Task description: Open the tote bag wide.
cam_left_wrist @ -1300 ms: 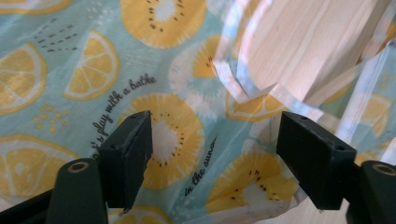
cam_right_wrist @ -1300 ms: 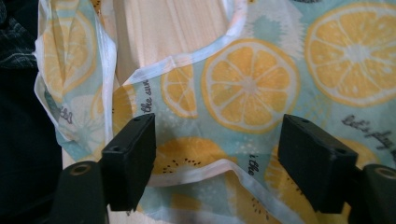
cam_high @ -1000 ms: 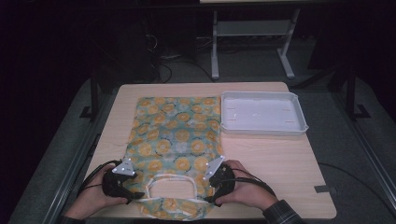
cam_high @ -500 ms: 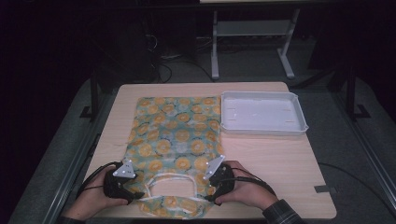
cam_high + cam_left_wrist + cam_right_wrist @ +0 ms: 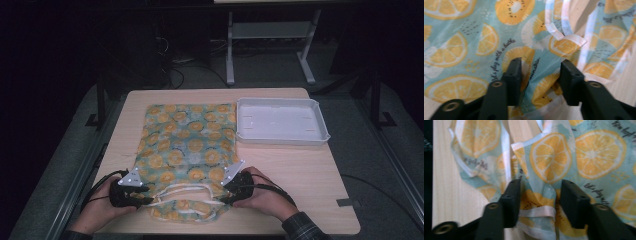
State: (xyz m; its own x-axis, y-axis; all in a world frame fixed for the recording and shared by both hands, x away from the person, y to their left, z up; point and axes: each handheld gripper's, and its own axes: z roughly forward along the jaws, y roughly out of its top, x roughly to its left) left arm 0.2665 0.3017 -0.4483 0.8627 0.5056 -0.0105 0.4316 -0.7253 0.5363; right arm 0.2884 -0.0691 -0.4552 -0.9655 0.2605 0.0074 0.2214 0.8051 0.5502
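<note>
Fruit-print cloth bag [image 5: 187,150] flat at frame centre, white tray [image 5: 281,120] upper right. Left gripper [image 5: 540,75] and right gripper [image 5: 540,195] both spread, jaws straddling raised folds at the near corners. Best to close evenly on both corners, clear of the white trim [image 5: 537,212], before lifting together.

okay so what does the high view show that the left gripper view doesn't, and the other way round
The high view alone takes in the white tray beside the cloth, the wooden table, both hands and the right claw. The left gripper view alone gives the close detail: printed script between the citrus slices, a white trim loop, and cloth bunched between its parted black jaws. Both share the citrus-print cloth and the left claw at its near edge.
</note>
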